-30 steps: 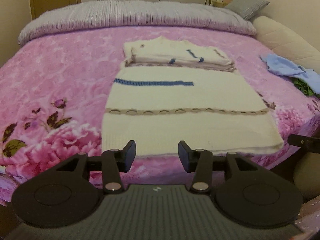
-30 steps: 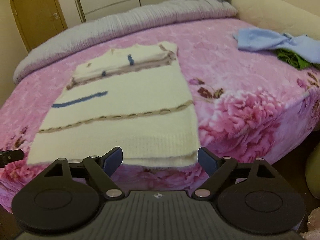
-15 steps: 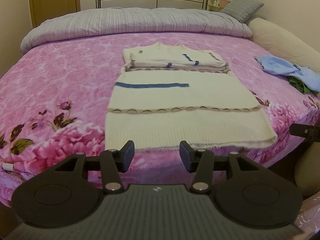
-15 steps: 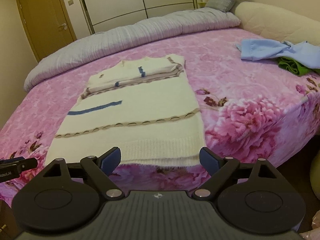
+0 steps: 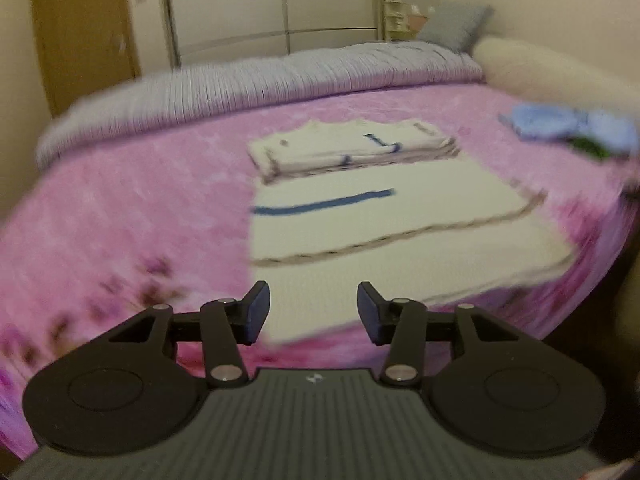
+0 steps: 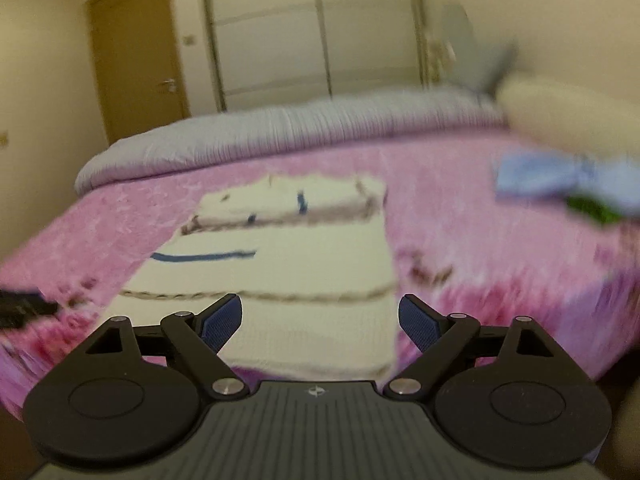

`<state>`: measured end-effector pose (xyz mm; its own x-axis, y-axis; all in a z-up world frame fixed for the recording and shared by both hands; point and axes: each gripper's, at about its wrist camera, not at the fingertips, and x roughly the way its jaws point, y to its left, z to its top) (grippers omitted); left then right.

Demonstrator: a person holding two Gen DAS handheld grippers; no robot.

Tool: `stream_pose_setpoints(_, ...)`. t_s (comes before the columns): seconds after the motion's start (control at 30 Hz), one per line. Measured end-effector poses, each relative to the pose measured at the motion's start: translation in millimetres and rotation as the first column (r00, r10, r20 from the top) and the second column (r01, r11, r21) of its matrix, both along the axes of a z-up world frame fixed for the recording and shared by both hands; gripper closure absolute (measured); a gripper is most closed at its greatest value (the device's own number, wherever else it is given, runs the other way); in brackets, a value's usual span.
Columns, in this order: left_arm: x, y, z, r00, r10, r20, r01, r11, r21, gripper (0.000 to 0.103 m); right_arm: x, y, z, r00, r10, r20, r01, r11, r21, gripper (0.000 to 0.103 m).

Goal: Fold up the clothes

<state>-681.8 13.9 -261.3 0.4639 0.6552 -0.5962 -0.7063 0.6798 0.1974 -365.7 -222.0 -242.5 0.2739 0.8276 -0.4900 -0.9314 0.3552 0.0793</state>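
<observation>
A cream knit sweater (image 5: pixel 384 216) with a blue stripe and a tan band lies flat on the pink floral bedspread (image 5: pixel 128 208), its top part folded down over the body. It also shows in the right wrist view (image 6: pixel 288 264). My left gripper (image 5: pixel 313 312) is open and empty, held in front of the sweater's near hem. My right gripper (image 6: pixel 320 322) is open and empty, above the hem near its right corner. Both views are blurred.
A light blue garment (image 5: pixel 560 130) and a green one (image 6: pixel 592 208) lie crumpled at the bed's right side. A grey rolled duvet (image 5: pixel 280 80) and a cream bolster (image 5: pixel 540 68) lie at the far end. A wardrobe and a door stand behind.
Both grippers have pulled back and tilted up, so the views show more of the wall and wardrobe. The sweater has not moved. Both grippers stay open.
</observation>
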Motion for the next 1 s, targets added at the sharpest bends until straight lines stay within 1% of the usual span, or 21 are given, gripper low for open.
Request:
stream_pose_setpoints(0.07, -3, 8, -13, 0.994, -0.041, -0.104, 0.046, 0.998, 0.042, 0.062, -6, 3, -5, 0.99, 0.035, 0.14, -0.031, 0.999, -0.033, 0.015)
stream_pose_setpoints(0.1, -2, 11, -22, 0.984, -0.061, -0.165, 0.071, 0.996, 0.059, 0.063, -8, 4, -8, 0.976, 0.054, 0.209, -0.044, 0.998, -0.052, 0.015)
stream_pose_setpoints(0.13, 0, 15, -31, 0.97, -0.08, -0.228, 0.1, 0.992, 0.075, 0.063, -12, 9, -14, 0.962, 0.076, 0.264, -0.054, 0.995, -0.088, 0.015)
stream_pose_setpoints(0.2, 7, 18, -52, 0.924, -0.112, -0.365, 0.161, 0.981, 0.106, 0.063, -16, 18, -28, 0.934, 0.126, 0.335, -0.076, 0.984, -0.159, 0.015)
stream_pose_setpoints(0.23, 10, 19, -61, 0.905, -0.123, -0.408, 0.187, 0.975, 0.12, 0.063, -18, 22, -35, 0.92, 0.154, 0.362, -0.087, 0.977, -0.195, 0.015)
stream_pose_setpoints(0.27, 12, 20, -68, 0.892, -0.14, -0.429, 0.209, 0.971, 0.117, 0.063, -20, 27, -43, 0.907, 0.181, 0.381, -0.098, 0.969, -0.226, 0.015)
stream_pose_setpoints(0.33, 17, 24, -81, 0.87, -0.178, -0.46, 0.25, 0.963, 0.099, 0.063, -23, 37, -62, 0.884, 0.234, 0.404, -0.113, 0.947, -0.3, 0.015)
stream_pose_setpoints(0.4, 22, 28, -92, 0.852, -0.202, -0.483, 0.279, 0.956, 0.093, 0.063, -23, 49, -81, 0.87, 0.274, 0.411, -0.117, 0.923, -0.367, 0.015)
stream_pose_setpoints(0.43, 25, 29, -98, 0.838, -0.212, -0.502, 0.298, 0.95, 0.097, 0.063, -23, 55, -90, 0.865, 0.286, 0.412, -0.116, 0.913, -0.391, 0.015)
stream_pose_setpoints(0.5, 30, 32, -110, 0.805, -0.23, -0.547, 0.339, 0.935, 0.105, 0.063, -22, 63, -105, 0.867, 0.298, 0.4, -0.112, 0.898, -0.426, 0.015)
stream_pose_setpoints(0.53, 32, 32, -116, 0.781, -0.243, -0.576, 0.369, 0.923, 0.112, 0.063, -22, 67, -113, 0.868, 0.304, 0.394, -0.11, 0.889, -0.444, 0.015)
stream_pose_setpoints(0.6, 34, 30, -124, 0.734, -0.27, -0.623, 0.44, 0.888, 0.135, 0.063, -20, 73, -126, 0.877, 0.301, 0.374, -0.101, 0.877, -0.469, 0.015)
stream_pose_setpoints(0.63, 35, 29, -129, 0.71, -0.281, -0.645, 0.475, 0.868, 0.145, 0.063, -19, 76, -132, 0.876, 0.302, 0.376, -0.093, 0.871, -0.482, 0.015)
stream_pose_setpoints(0.7, 36, 27, -134, 0.672, -0.288, -0.682, 0.531, 0.83, 0.173, 0.062, -18, 80, -143, 0.871, 0.304, 0.385, -0.077, 0.86, -0.505, 0.015)
stream_pose_setpoints(0.77, 38, 28, -137, 0.661, -0.281, -0.696, 0.561, 0.801, 0.209, 0.062, -18, 83, -154, 0.864, 0.308, 0.398, -0.061, 0.849, -0.525, 0.015)
stream_pose_setpoints(0.8, 40, 30, -138, 0.666, -0.275, -0.693, 0.564, 0.794, 0.227, 0.062, -17, 83, -159, 0.858, 0.31, 0.409, -0.053, 0.846, -0.531, 0.015)
stream_pose_setpoints(0.83, 41, 32, -137, 0.679, -0.271, -0.683, 0.559, 0.793, 0.241, 0.063, -17, 84, -162, 0.852, 0.311, 0.42, -0.044, 0.844, -0.535, 0.016)
stream_pose_setpoints(0.87, 41, 34, -135, 0.695, -0.272, -0.666, 0.551, 0.796, 0.25, 0.068, -17, 84, -165, 0.847, 0.311, 0.431, -0.036, 0.843, -0.537, 0.017)
stream_pose_setpoints(0.9, 40, 36, -133, 0.711, -0.275, -0.647, 0.543, 0.8, 0.256, 0.077, -17, 85, -167, 0.84, 0.312, 0.443, -0.029, 0.843, -0.538, 0.018)
stream_pose_setpoints(0.93, 39, 38, -133, 0.722, -0.282, -0.631, 0.535, 0.806, 0.252, 0.08, -16, 85, -168, 0.832, 0.316, 0.456, -0.026, 0.843, -0.537, 0.018)
stream_pose_setpoints(1.0, 35, 37, -136, 0.726, -0.289, -0.624, 0.534, 0.809, 0.247, 0.08, -15, 84, -170, 0.815, 0.332, 0.475, -0.031, 0.843, -0.537, 0.018)
